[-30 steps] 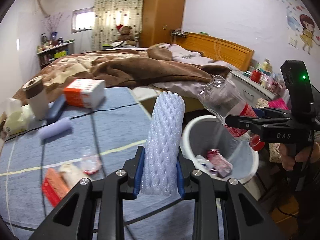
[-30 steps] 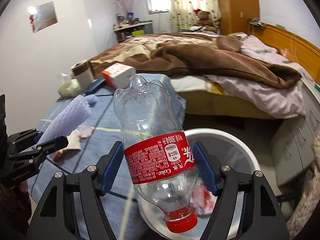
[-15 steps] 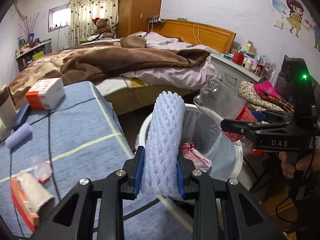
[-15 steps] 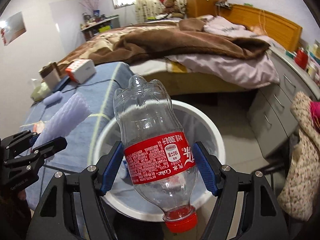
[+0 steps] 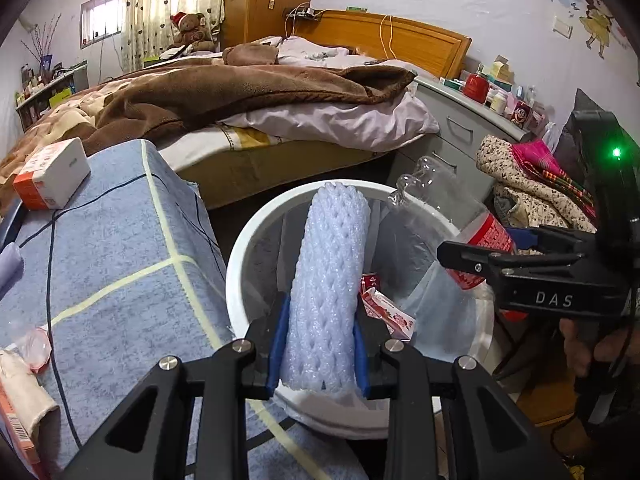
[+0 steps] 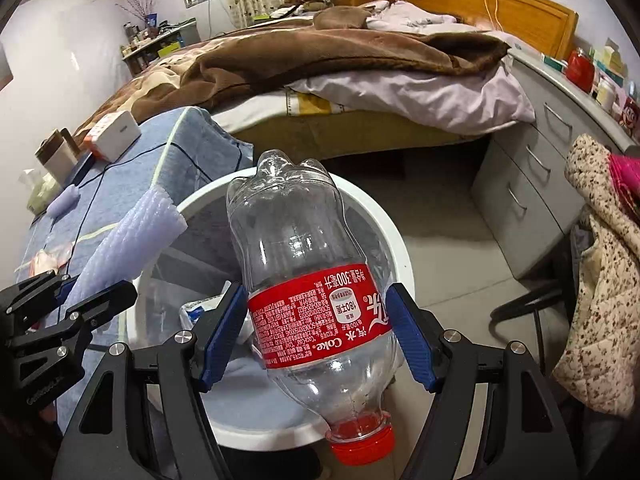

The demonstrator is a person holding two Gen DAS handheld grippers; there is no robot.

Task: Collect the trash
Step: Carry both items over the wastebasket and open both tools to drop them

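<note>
Blue-clothed table bearing a white-orange box and cable.

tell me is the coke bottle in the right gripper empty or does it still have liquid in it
Empty: the coke bottle is clear right through, with no liquid pooled at its lowered red cap.

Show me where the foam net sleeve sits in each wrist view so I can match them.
Left wrist: foam net sleeve stands centre frame, clamped in the left gripper, over the bin.
Right wrist: the sleeve is at left, slanting up from that gripper.
Shared landmark: the white bin beneath both.
</note>
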